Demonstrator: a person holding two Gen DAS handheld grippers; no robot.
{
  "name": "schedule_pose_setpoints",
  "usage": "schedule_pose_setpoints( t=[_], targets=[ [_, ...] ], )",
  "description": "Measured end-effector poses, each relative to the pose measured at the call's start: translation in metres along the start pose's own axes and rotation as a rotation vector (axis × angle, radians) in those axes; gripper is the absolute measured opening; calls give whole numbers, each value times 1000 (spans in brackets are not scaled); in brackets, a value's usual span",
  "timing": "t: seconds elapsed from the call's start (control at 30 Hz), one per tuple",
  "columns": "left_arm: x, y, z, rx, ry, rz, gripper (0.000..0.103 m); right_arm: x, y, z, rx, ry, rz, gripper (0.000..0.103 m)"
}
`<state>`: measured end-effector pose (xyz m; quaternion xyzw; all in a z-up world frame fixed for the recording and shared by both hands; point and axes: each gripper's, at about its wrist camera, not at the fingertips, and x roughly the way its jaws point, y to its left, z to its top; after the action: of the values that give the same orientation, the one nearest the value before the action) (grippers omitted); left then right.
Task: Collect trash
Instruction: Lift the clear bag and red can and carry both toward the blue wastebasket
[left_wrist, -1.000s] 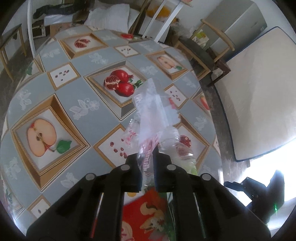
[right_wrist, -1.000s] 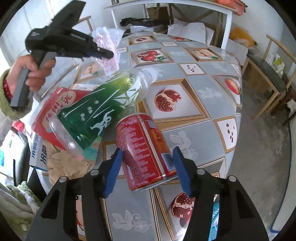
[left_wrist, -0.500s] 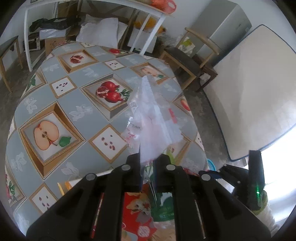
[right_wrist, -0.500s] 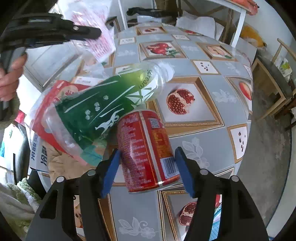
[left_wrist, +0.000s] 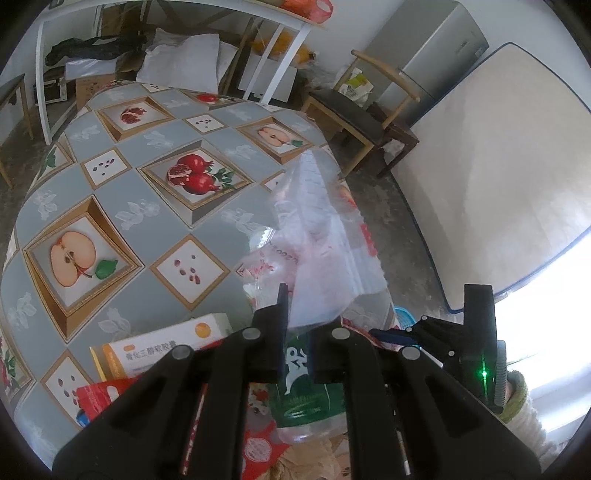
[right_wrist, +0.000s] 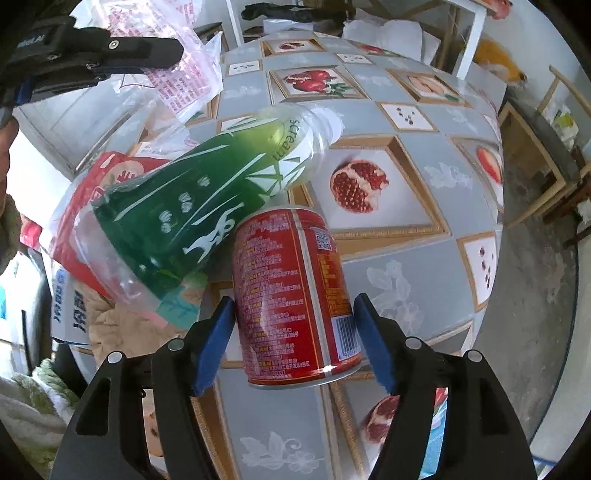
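My left gripper (left_wrist: 297, 325) is shut on the edge of a clear plastic bag (left_wrist: 325, 240) with red print, holding it up over the table's near corner; the gripper and the bag (right_wrist: 184, 70) show at top left in the right wrist view. My right gripper (right_wrist: 295, 332) is shut on a red drink can (right_wrist: 291, 295), held just above the tablecloth. A green-labelled plastic bottle (right_wrist: 199, 199) lies tilted inside the bag, against the can. It also shows below the left gripper (left_wrist: 306, 398).
The table (left_wrist: 122, 206) has a grey fruit-print cloth. A white and orange box (left_wrist: 162, 347), red packets (right_wrist: 96, 192) and crumpled brown paper (right_wrist: 110, 325) lie by the bag. A chair (left_wrist: 351, 118), a white rack and a mattress (left_wrist: 498, 177) stand around.
My left gripper has lifted the bag higher and drawn back, so more of the table shows. My right gripper has carried the can closer against the green bottle.
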<state>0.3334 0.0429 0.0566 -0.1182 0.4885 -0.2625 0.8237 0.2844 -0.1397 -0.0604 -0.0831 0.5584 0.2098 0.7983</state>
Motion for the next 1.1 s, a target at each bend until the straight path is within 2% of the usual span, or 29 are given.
schedule_pose_setpoints(
  t=[0.37,0.7,1.1],
  targets=[
    [-10,-8,-5,12,-7,-41,7,-17,-35,-43,253,-16,102,64],
    [-6,-18,-9,22,3,-62,6,-30,-58,-71,389,-53,155,64],
    [-12,-30,-11,37,-6,-86,6,-41,-93,-115,618,-131,308,63]
  ],
)
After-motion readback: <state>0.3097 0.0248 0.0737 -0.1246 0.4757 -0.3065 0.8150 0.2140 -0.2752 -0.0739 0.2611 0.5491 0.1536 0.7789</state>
